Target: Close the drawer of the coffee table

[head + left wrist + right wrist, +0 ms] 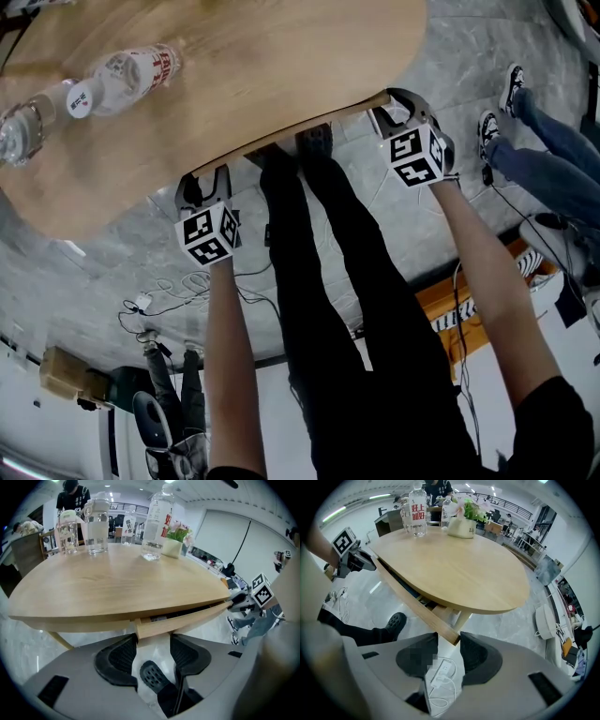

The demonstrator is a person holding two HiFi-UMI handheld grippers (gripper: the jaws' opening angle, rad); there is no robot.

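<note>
The pale wooden drawer [178, 623], slightly ajar beneath the oval light-wood worktop [117, 583], is met at each end by the left tongs [153, 640] and right tongs [449, 640], both released. An even, level push from both ends is judged best, lest it be skewed.

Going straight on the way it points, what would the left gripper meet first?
The drawer front: its end sits right at the left gripper's parted jaw tips, perhaps already touching.

I read the red characters "好上加好" on the clear plastic water bottle [418, 509] standing on the surface.
</note>
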